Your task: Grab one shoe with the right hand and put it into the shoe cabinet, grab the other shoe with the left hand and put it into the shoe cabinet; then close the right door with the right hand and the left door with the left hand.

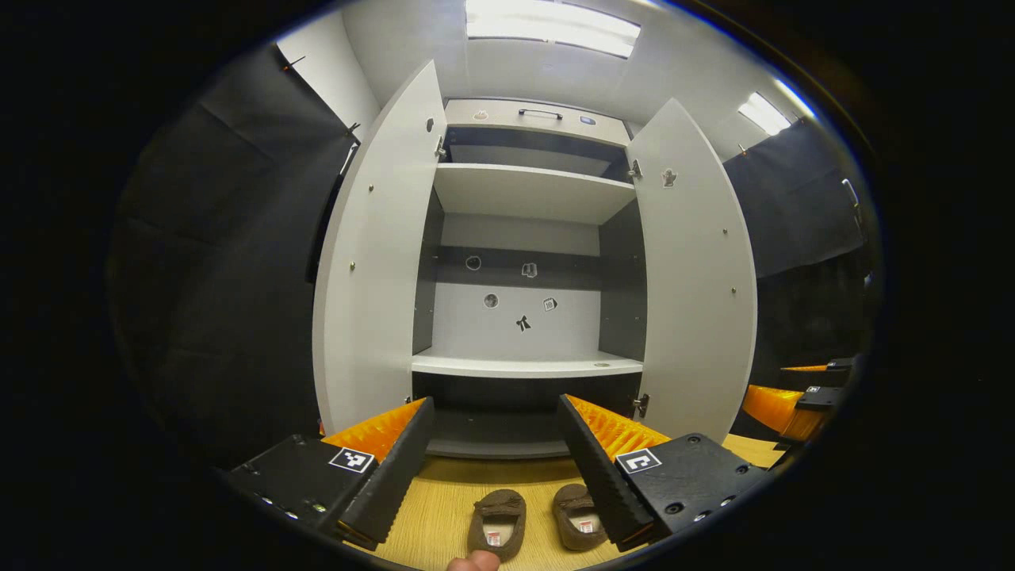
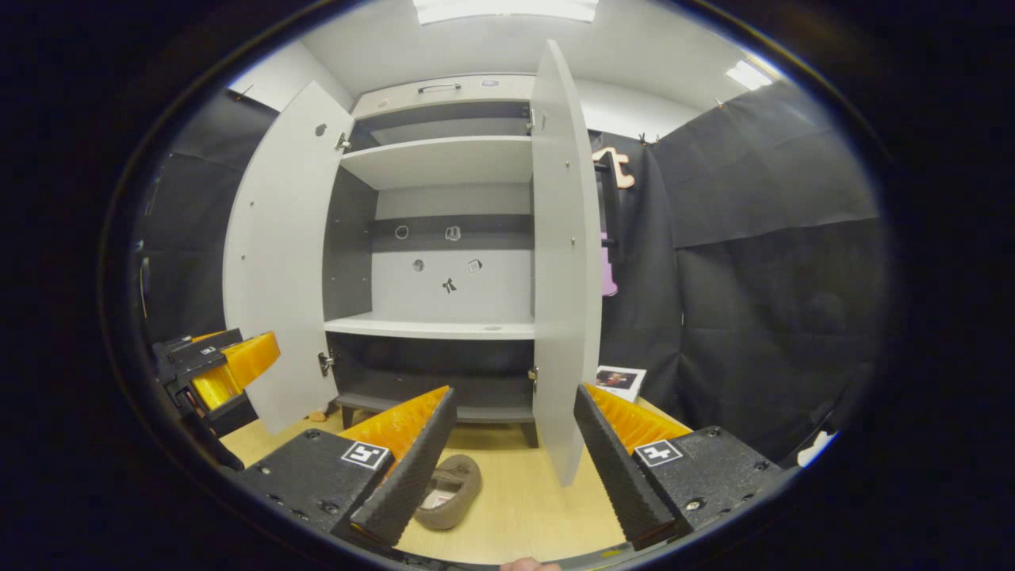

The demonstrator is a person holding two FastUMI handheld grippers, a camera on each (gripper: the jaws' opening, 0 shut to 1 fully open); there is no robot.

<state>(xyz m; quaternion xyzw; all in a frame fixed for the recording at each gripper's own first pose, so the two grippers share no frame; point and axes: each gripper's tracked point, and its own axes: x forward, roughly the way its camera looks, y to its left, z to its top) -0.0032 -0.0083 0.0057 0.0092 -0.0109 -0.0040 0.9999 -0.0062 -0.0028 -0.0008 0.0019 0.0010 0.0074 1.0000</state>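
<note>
Below right tool, jaws apart, empty: brown shoe on floor, just left of centre, long axis running twd shoe cabinet. Left tool also open, empty, w/ both shoes beneath.

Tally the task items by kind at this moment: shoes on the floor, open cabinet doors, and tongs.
Brown shoes on the floor: 2 (left shoe, right shoe)
Open cabinet doors: 2 (left door, right door)
Open tongs: 2 (left tongs, right tongs)
Total: 6
</note>
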